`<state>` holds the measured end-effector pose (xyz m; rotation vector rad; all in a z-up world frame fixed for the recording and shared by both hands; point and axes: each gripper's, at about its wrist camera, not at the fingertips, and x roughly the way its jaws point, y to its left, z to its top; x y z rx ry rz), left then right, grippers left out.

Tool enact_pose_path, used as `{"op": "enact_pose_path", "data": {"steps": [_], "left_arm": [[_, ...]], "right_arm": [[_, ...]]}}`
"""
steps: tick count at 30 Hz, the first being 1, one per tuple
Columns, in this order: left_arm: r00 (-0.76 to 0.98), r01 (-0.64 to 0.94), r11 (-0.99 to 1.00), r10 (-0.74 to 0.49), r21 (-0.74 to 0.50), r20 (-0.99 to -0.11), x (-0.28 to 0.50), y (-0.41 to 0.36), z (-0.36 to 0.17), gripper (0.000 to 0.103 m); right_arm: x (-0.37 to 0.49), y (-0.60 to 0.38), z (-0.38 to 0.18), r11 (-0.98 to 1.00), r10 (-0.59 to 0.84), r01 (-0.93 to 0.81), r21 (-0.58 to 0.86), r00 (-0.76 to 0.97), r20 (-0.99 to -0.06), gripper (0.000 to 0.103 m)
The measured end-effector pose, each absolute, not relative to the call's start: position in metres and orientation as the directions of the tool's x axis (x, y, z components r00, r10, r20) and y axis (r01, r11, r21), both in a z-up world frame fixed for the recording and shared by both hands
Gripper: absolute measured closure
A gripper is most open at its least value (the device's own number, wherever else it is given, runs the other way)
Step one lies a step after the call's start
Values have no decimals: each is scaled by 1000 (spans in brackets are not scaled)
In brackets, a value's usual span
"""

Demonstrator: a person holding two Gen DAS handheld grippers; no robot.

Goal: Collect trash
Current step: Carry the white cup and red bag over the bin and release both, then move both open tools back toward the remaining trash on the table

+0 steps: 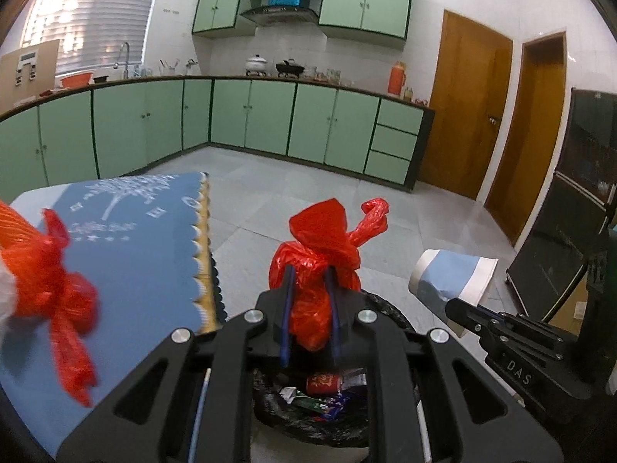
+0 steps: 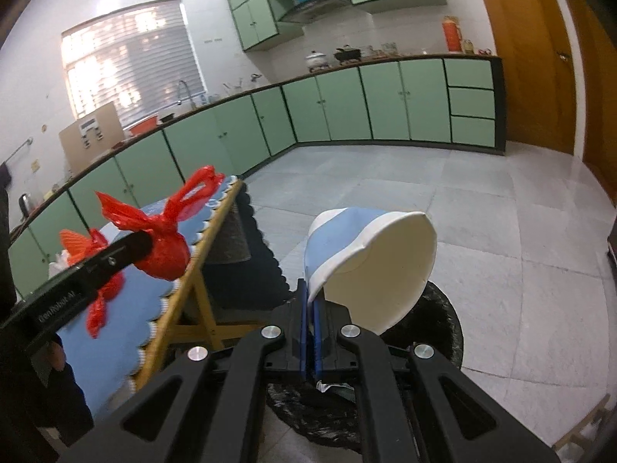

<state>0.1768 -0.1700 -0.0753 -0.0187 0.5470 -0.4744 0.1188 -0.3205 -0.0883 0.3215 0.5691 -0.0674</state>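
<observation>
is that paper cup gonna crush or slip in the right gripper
The paper cup probably crushes easily: its rim already looks bent where the right gripper pinches it. It likely weighs little, since it looks empty, so slipping seems unlikely.

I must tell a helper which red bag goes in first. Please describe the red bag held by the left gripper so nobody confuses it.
Find the black-lined trash bin beside the blue-clothed table. Above it, the left gripper clamps a knotted red bag. The other red bag lies on the table, ungripped.

Knotted bag above bin; cup to its right; table left of bin.
</observation>
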Motion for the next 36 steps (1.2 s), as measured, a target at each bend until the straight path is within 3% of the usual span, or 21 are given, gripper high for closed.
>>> {"op": "enact_pose_path", "data": {"steps": [9,14,23,30,36], "left_arm": [[688,436,890,-424,-131,-588,218,-211,-107,86],[656,428,894,-410,-134,-634,237,-221,-120,78],[673,435,883,-449,-177,-588,237,-204,-98,65],[745,420,892,-445,-170,-496,211,-158,-55,53],[827,321,939,-342,-125,-446,182,-87,-32,30]], "right_arm": [[145,-352,-117,933,30,186,307,812,-584,99],[155,-364,-125,930,35,197,311,794,-607,85],[143,-363,-106,933,10,199,299,818,-575,68],[131,-329,-61,952,1,154,264,862,-507,33],[124,-279,-28,963,43,82,257,894,-446,7]]}}
